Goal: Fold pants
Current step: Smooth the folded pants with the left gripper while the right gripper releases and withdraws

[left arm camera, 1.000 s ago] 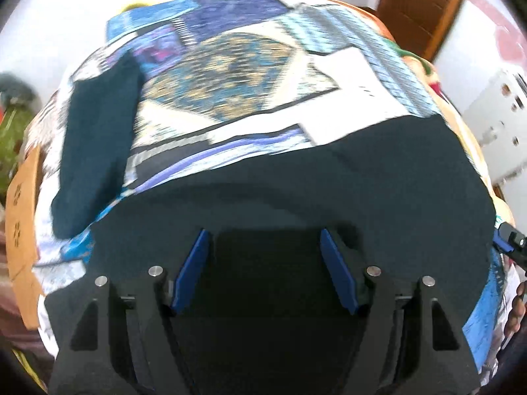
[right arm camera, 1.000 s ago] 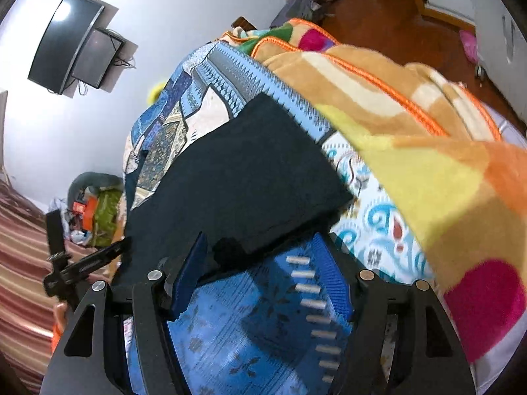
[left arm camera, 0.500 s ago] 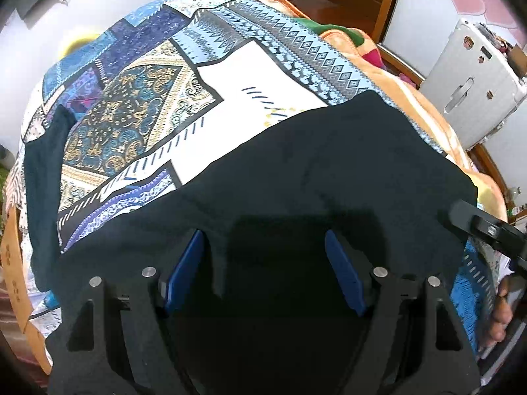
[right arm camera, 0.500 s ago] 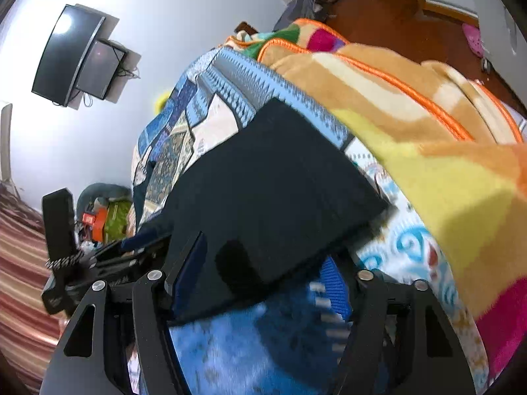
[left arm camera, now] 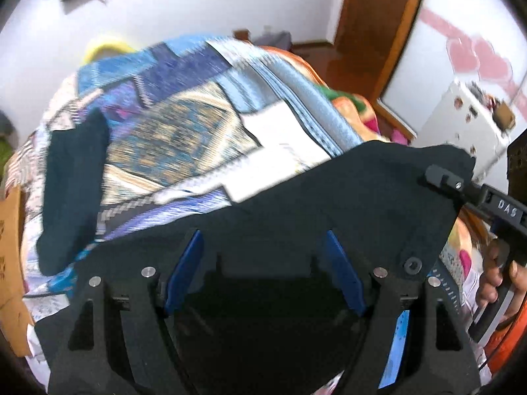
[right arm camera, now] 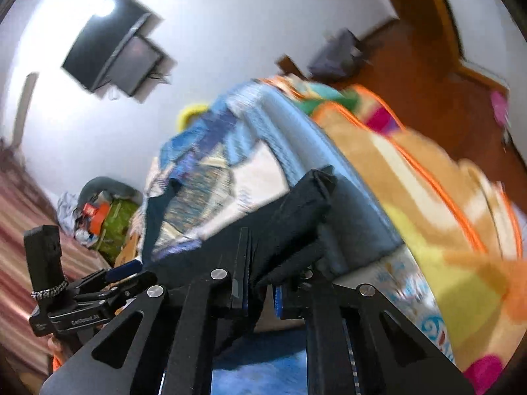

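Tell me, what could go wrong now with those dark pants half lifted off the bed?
1. The right tool has just closed on only the corner of the pants; that small bite could slip as it lifts.
2. The left tool stands open with cloth between its pads, not pinched, so that side may sag and the fold come out crooked.
3. The far leg lies on the patterned bedspread and may drag or bunch.

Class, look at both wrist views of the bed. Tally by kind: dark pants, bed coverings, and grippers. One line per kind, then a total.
Dark pants: 1
Bed coverings: 2, the blue patchwork sheet and the orange and yellow blanket
Grippers: 2, the left gripper and the right gripper
Total: 5
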Demonstrator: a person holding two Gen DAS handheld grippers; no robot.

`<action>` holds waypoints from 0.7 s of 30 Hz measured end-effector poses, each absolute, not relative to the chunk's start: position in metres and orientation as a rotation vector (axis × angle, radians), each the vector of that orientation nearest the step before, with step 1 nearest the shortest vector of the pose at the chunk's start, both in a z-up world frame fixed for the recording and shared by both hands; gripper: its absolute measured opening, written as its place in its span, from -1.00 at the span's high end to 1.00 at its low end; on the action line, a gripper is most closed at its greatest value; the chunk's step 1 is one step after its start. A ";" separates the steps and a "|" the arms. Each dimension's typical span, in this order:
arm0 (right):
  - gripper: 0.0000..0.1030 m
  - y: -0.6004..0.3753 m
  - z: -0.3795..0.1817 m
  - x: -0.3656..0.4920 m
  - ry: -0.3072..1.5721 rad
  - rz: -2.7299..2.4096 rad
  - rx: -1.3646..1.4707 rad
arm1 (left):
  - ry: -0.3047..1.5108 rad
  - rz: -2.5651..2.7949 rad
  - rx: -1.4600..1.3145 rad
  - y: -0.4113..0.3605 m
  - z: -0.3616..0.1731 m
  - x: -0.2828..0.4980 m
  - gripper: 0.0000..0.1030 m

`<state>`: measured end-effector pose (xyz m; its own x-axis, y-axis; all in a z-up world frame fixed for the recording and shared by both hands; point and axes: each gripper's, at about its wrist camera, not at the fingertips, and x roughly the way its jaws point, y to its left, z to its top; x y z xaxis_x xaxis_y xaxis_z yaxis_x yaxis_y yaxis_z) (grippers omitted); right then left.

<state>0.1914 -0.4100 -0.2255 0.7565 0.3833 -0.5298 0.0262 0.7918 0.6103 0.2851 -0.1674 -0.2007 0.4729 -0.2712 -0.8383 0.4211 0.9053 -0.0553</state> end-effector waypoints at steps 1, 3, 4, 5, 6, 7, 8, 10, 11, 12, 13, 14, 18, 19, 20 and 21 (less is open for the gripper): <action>0.82 -0.403 -0.213 0.194 0.674 0.233 0.616 | 0.966 -0.408 0.146 -0.155 -0.190 0.282 -0.54; 0.82 -0.391 -0.197 0.200 0.648 0.267 0.592 | 0.927 -0.381 0.116 -0.134 -0.176 0.277 -0.63; 0.83 -0.385 -0.189 0.203 0.635 0.284 0.579 | 0.907 -0.365 0.105 -0.124 -0.168 0.273 -0.65; 0.83 -0.376 -0.180 0.206 0.623 0.307 0.563 | 0.890 -0.350 0.097 -0.114 -0.161 0.269 -0.70; 0.83 -0.366 -0.171 0.211 0.613 0.333 0.549 | 0.872 -0.331 0.090 -0.103 -0.155 0.265 -0.75; 0.83 -0.358 -0.166 0.216 0.609 0.353 0.541 | 0.857 -0.314 0.085 -0.094 -0.150 0.261 -0.78; 0.83 -0.349 -0.161 0.221 0.607 0.371 0.532 | 0.840 -0.296 0.080 -0.084 -0.145 0.257 -0.82; 0.82 -0.327 -0.152 0.229 0.608 0.413 0.497 | 0.800 -0.256 0.059 -0.057 -0.135 0.244 -0.87; 0.82 -0.315 -0.149 0.233 0.609 0.432 0.479 | 0.790 -0.246 0.049 -0.049 -0.133 0.240 -0.91; 0.83 -0.303 -0.147 0.237 0.614 0.456 0.464 | 0.777 -0.224 0.026 -0.033 -0.130 0.233 -0.93; 0.82 -0.291 -0.146 0.241 0.623 0.483 0.452 | 0.773 -0.211 0.012 -0.023 -0.129 0.228 -0.93; 0.82 -0.279 -0.147 0.244 0.635 0.507 0.441 | 0.770 -0.198 0.001 -0.014 -0.129 0.224 -0.93; 0.82 -0.227 -0.161 0.255 0.722 0.612 0.386 | 0.755 -0.104 -0.005 0.024 -0.135 0.206 -0.93; 0.82 -0.218 -0.165 0.256 0.744 0.636 0.382 | 0.751 -0.086 0.000 0.029 -0.138 0.202 -0.93; 0.82 -0.207 -0.170 0.257 0.771 0.663 0.378 | 0.752 -0.065 0.004 0.036 -0.141 0.197 -0.94; 0.82 -0.194 -0.179 0.258 0.807 0.693 0.371 | 0.756 -0.058 0.004 0.041 -0.143 0.195 -0.93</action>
